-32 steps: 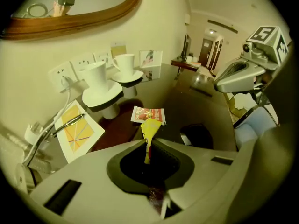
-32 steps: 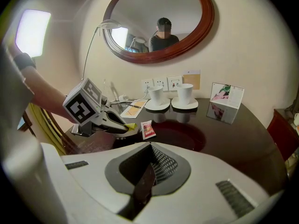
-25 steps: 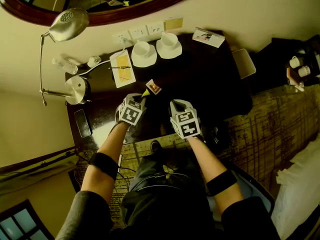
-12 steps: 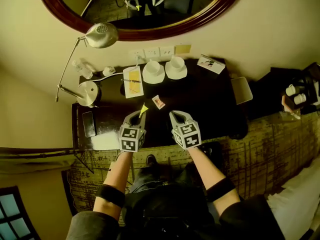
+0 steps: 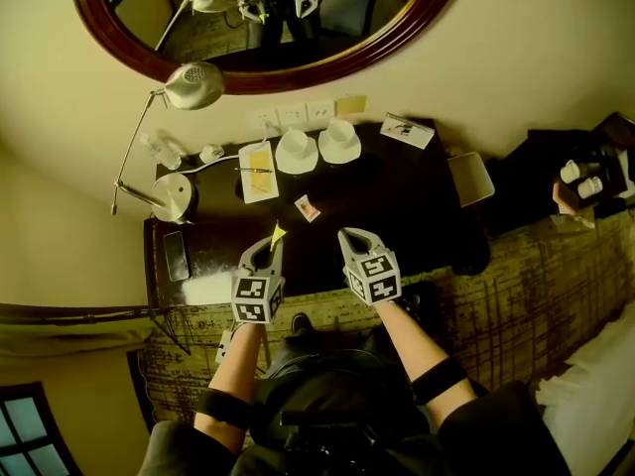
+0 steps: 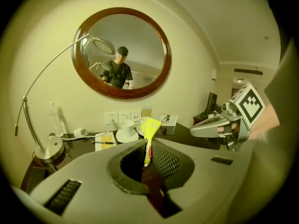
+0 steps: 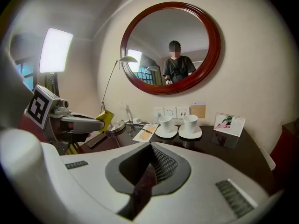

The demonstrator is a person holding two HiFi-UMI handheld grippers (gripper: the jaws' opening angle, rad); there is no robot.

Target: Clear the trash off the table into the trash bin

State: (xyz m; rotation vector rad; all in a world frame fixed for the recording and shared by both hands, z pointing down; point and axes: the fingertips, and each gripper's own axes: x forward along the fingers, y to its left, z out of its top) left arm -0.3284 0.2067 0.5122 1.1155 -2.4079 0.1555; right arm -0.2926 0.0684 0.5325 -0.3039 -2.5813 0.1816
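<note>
**Left gripper view: yellow wrapper pinched in the jaws, off the counter**

The yellow wrapper (image 6: 150, 127) stands between the left gripper's (image 6: 147, 160) jaws. They are clenched on its lower end, and its crumpled top sticks up past the tips. In the head view the wrapper (image 5: 277, 235) pokes out from the tip of the left gripper (image 5: 266, 248), over the near part of the dark counter (image 5: 397, 196) and not touching it.

The right gripper (image 5: 352, 238) hangs just beside it. In the right gripper view its jaws are pressed together with nothing between them (image 7: 150, 146).

Beyond both tips a small packet (image 5: 308, 207) lies flat on the counter, apart from the grippers. Farther back, by the wall, stand two white cups on saucers (image 5: 296, 150) (image 5: 339, 141). A notepad with a pen across it (image 5: 257, 171) lies to their left, and a folded card (image 5: 407, 130) stands to their right.

At the counter's left end are a desk lamp (image 5: 193, 84) with a round base, a clear bottle (image 5: 159, 150) and a dark phone (image 5: 177, 256). An oval mirror (image 5: 248, 72) hangs above the wall sockets (image 5: 293, 117).

Nothing on the counter stands between the grippers and the small packet.
</note>
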